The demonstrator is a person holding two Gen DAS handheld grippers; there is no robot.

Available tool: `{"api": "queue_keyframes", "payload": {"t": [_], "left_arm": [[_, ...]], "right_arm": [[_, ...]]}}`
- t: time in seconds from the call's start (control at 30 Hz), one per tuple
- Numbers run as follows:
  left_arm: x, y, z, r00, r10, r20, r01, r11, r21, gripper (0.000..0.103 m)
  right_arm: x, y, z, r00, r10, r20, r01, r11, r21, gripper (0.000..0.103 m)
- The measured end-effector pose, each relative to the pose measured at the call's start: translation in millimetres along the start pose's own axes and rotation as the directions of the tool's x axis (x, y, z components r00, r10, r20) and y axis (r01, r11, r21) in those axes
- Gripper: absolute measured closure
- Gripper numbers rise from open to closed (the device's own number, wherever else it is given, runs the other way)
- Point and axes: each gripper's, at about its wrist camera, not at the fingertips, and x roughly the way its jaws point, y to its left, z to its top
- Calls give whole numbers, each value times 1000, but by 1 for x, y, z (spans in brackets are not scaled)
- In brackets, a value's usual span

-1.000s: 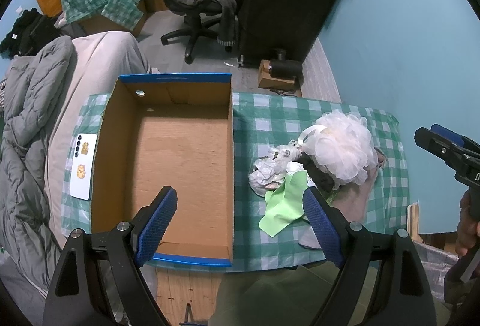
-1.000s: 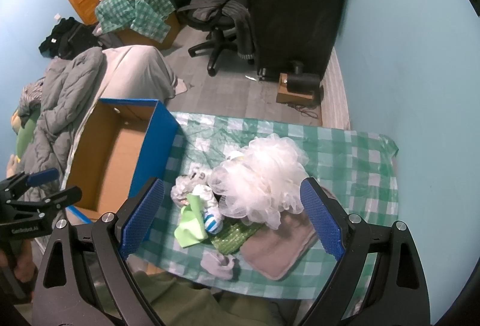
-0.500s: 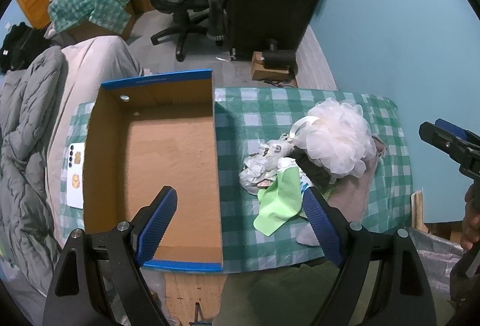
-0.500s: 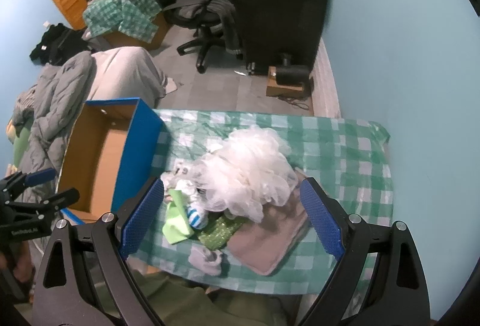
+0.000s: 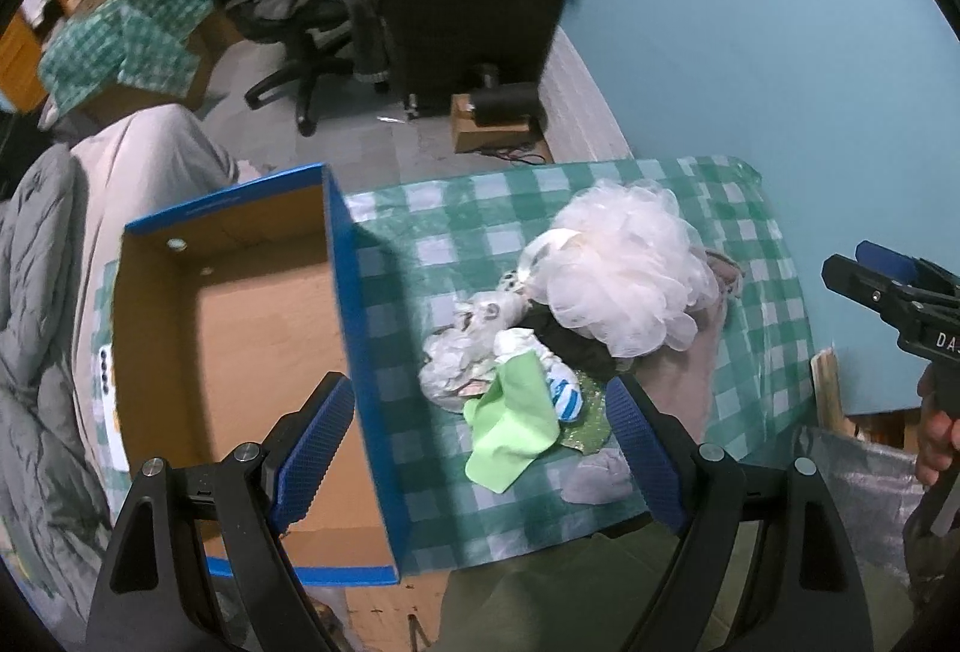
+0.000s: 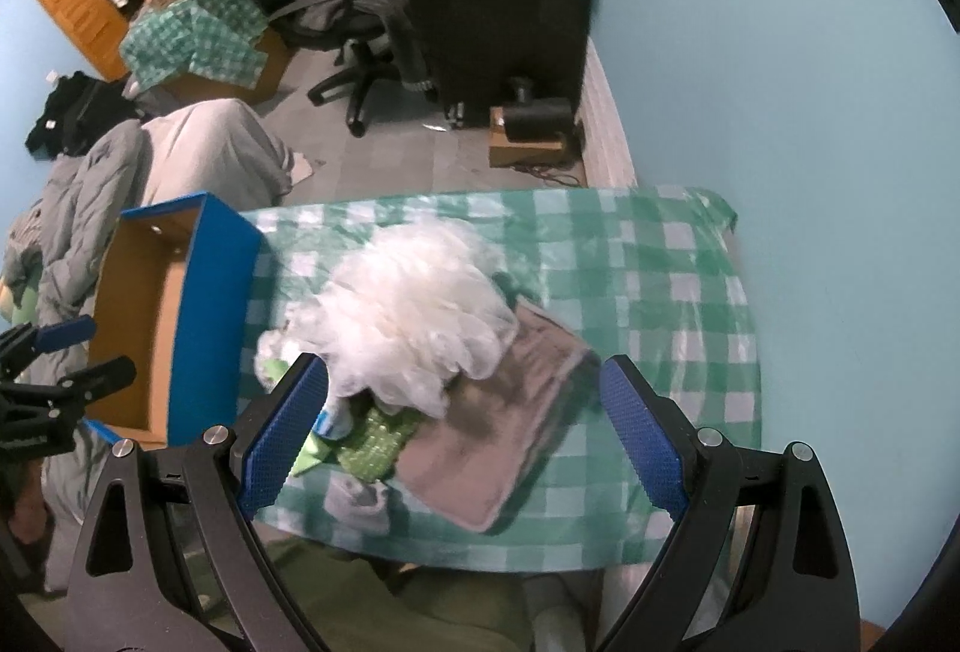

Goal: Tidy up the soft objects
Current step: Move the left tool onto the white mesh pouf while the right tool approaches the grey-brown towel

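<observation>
As both cameras have drawn in toward the heap over the last second, the white mesh puff [image 6: 414, 310] now fills more of the right wrist view and the box [image 5: 348, 328] has slid toward the left of the left wrist view. That reads as an approach: nothing is lifted yet, and the box is empty.

The right gripper [image 6: 462, 430] hangs above the near edge of the checked table [image 6: 660, 292], jaws wide apart and holding nothing. The puff lies just beyond its left finger, resting on a grey-brown towel [image 6: 498, 448] that spreads between the fingers.

The left gripper [image 5: 480, 448] is likewise spread and empty, straddling the box's right wall. A light green cloth [image 5: 516, 430] and a small grey sock [image 5: 600, 475] lie between its fingers near the table's front edge.
</observation>
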Motion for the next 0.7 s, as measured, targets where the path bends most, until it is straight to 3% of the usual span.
{"api": "queue_keyframes", "payload": {"t": [0.7], "left_arm": [[75,-85,31,994,-42,-98,66,966,251,16]], "right_arm": [[58,-67,-29,994,38,-99,-23,989,148,12]]}}
